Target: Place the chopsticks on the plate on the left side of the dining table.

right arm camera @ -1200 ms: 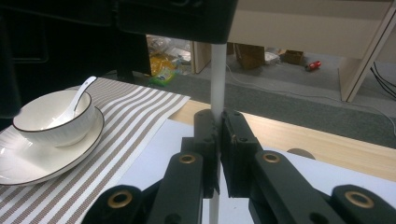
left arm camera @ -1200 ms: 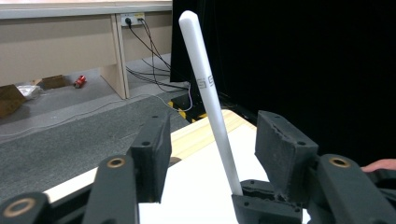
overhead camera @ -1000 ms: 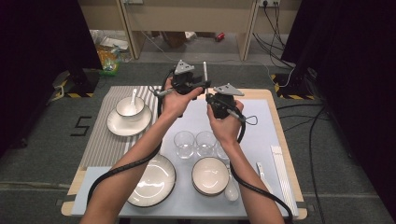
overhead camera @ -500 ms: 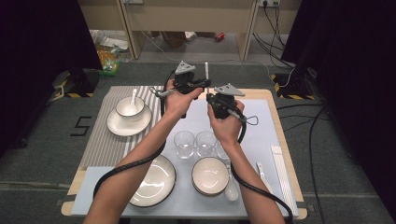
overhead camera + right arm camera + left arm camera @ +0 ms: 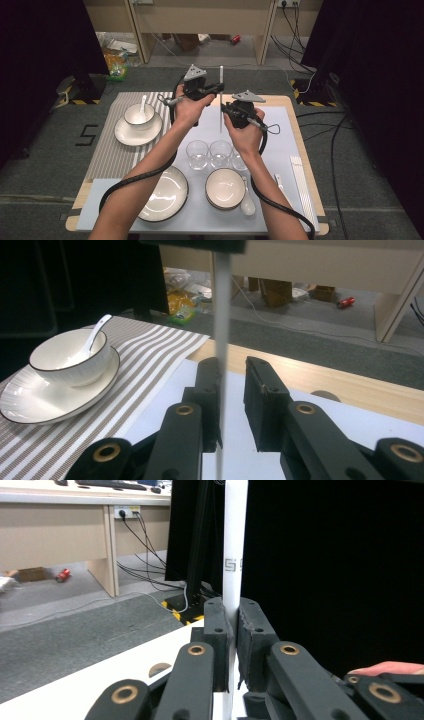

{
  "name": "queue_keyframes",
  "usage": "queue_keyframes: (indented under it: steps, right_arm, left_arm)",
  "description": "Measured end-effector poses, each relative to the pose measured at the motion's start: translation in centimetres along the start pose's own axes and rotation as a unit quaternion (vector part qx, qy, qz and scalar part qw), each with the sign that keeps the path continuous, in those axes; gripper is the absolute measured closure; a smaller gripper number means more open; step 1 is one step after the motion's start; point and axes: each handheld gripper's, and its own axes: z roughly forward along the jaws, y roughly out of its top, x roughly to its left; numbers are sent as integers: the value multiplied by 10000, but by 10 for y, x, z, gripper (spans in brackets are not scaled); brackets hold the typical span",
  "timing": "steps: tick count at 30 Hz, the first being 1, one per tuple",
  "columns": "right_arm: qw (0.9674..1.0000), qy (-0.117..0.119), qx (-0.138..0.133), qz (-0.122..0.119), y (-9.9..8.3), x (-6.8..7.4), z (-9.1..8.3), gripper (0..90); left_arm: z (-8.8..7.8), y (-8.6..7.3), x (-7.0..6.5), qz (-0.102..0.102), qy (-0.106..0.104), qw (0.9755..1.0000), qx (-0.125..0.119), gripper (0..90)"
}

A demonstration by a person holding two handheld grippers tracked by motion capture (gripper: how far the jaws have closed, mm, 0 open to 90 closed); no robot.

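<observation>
Place-setting work at a wooden table [image 5: 295, 107], read left to right. On the striped mat [image 5: 107, 150] stands a small bowl [image 5: 138, 114] with a spoon [image 5: 143, 103] in it, set on a plate [image 5: 137, 132]. Nearer the person, a large plate [image 5: 165, 192] lies on the pale blue mat [image 5: 282, 137], with three glasses [image 5: 210, 152] and a second bowl [image 5: 225, 187] to its right, and a loose spoon [image 5: 246, 202] just beside that bowl.

Above the far middle of the table, the left gripper [image 5: 212, 90] pinches a white chopstick [image 5: 221, 97], which stands upright; its jaws have just been closing and, in the left gripper view, the pads press the stick [image 5: 235, 555] from both sides. The right gripper [image 5: 225, 111] sits lower on the same stick; its jaws have just been opening, and in the right gripper view the stick [image 5: 221, 315] lies against one pad with a clear gap to the other, so it no longer clamps.

The step in hand looks like a hand-over of the chopstick from right gripper to left. Further white chopsticks [image 5: 300, 185] lie at the right edge.

Next, the right gripper should draw clear without knocking the stick, while the left holds firm and carries it to its place.
</observation>
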Motion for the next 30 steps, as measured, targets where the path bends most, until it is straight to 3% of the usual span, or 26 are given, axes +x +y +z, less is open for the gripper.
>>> queue_keyframes:
  steps: [7,21,30]
  right_arm:
    - [9999,-85,55,6,-1,-7,-7,740]
    - [9986,-452,233,155,-10,-38,-20,736]
    - [9974,-616,281,247,-16,-52,-28,735]
  left_arm:
    - [-9,1,5,90,102,9999,-69,836]
    - [-39,6,16,244,269,9991,-236,837]
    - [-59,6,23,239,395,9986,-263,836]
